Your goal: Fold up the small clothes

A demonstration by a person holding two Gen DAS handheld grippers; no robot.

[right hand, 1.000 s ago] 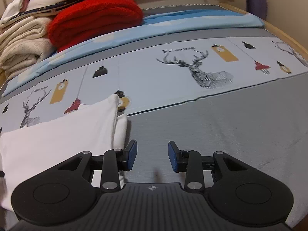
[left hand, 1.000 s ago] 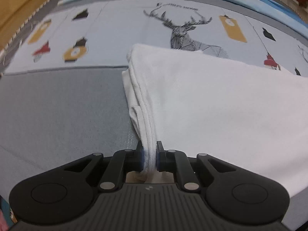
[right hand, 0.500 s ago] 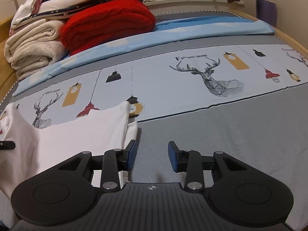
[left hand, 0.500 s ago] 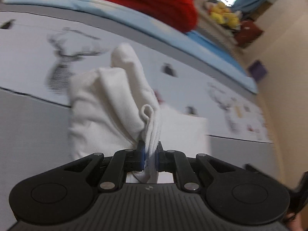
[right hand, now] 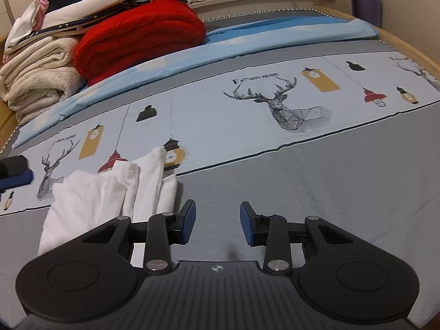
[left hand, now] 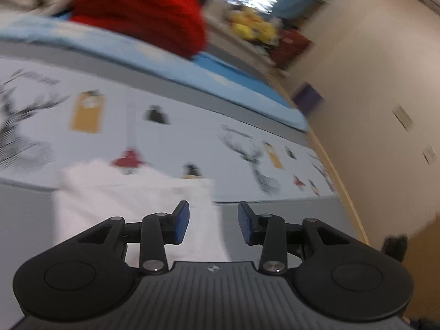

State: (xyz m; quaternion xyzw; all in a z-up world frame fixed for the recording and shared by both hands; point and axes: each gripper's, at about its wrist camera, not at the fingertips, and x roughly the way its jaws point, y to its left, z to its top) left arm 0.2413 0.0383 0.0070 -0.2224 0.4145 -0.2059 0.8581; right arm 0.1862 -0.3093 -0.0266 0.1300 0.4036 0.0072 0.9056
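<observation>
- left gripper [left hand: 213, 224]: a second ago its blue pads pinched a fold of the white garment [right hand: 110, 192]; now the jaws are opening, nothing between them, and the cloth is let go
- white garment, left wrist view [left hand: 132, 192]: earlier lifted in a bunched peak, now lying on the bed cover [right hand: 330, 178], its far edge over the seam between the grey band and the printed band
- white garment, right wrist view: earlier one flat layer, now a second layer is folded over it, with loose ridges toward the right side
- left wrist view is now blurred and tilted, swung toward the right edge of the bed and the wall [left hand: 371, 82]
- left gripper, seen at the left border of the right wrist view [right hand: 13, 172], hangs above the printed band, clear of the garment
- right gripper [right hand: 217, 224]: unchanged from earlier; jaws half apart and empty, pointing down at the grey band just right of the garment
- red blanket [right hand: 137, 35] and cream blankets [right hand: 38, 82] are stacked at the far left corner of the bed
</observation>
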